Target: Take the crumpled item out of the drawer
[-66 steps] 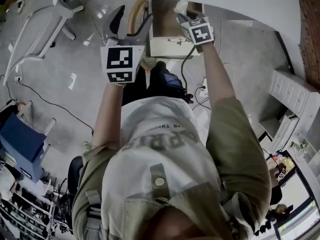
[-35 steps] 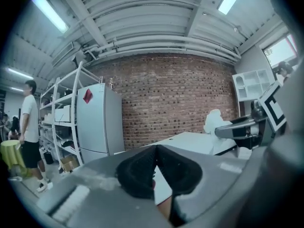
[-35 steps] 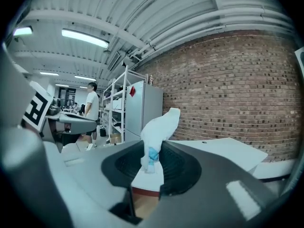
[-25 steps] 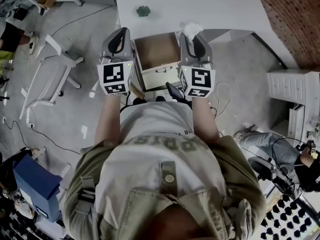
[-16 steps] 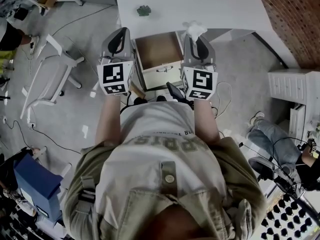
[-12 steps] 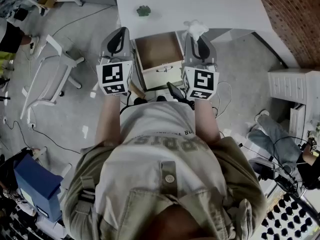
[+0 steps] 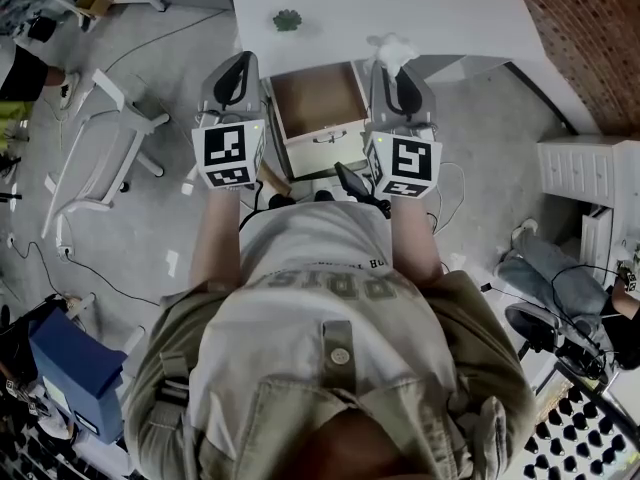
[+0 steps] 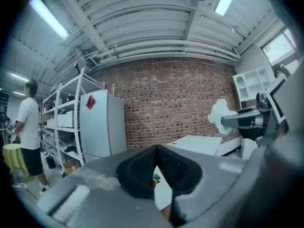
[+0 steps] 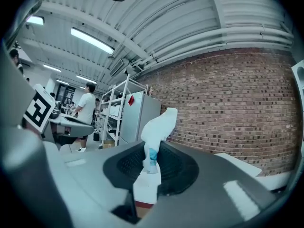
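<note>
The crumpled white item (image 7: 393, 48) sticks out past the tip of my right gripper (image 7: 397, 68), at the front edge of the white table (image 7: 440, 13). In the right gripper view the jaws pinch that item (image 9: 156, 125), which has a blue patch, and my right gripper (image 9: 151, 161) is shut on it. The wooden drawer (image 7: 318, 103) stands pulled out between both grippers, its inside bare. My left gripper (image 7: 236, 73) is held left of the drawer; its jaws (image 8: 156, 148) meet with nothing between them. From the left gripper view I also see the right gripper (image 8: 247, 120) carrying the item (image 8: 218, 118).
A small green thing (image 7: 287, 20) lies on the table top. A white frame (image 7: 95, 158) and cables lie on the floor at left, a blue box (image 7: 70, 373) at lower left. A white cabinet (image 7: 590, 183) and a seated person's leg (image 7: 545, 263) are at right.
The right gripper came up out of the drawer holding the crumpled item. Over the last second it drifted slightly forward toward the table edge. The left gripper barely moved.
</note>
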`<state>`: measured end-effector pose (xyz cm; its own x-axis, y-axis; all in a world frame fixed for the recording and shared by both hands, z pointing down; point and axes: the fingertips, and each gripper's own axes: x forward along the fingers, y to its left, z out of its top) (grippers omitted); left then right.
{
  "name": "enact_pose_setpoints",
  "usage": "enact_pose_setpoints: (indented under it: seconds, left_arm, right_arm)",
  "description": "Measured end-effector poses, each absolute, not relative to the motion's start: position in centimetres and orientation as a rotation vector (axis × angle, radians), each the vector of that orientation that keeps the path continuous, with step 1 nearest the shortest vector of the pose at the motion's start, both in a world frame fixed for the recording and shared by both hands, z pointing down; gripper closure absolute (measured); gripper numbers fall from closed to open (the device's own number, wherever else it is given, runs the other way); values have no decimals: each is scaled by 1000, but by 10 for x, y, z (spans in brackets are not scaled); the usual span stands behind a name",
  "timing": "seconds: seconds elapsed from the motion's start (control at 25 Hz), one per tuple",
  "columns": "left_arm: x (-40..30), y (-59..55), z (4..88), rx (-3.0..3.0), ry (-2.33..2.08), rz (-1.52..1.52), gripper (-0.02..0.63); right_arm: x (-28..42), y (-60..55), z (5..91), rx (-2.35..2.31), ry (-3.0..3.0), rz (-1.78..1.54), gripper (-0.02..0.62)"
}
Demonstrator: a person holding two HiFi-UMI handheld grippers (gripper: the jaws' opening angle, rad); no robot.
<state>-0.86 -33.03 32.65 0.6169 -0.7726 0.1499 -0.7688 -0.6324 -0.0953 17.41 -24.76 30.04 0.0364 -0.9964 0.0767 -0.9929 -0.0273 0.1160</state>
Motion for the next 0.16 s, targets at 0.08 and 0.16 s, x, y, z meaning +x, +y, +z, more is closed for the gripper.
enact_pose_setpoints:
  seconds: [0.08,0.16]
  left_arm:
    - [-7,-331,326,-2807,1337,-274,600]
    - [-6,-332,326,-2808,1337,-274,600]
  right_arm:
    - [174,-248,298,2162,-2098,-46,529]
    - [175,-249,296,2163,-2102,-55,529]
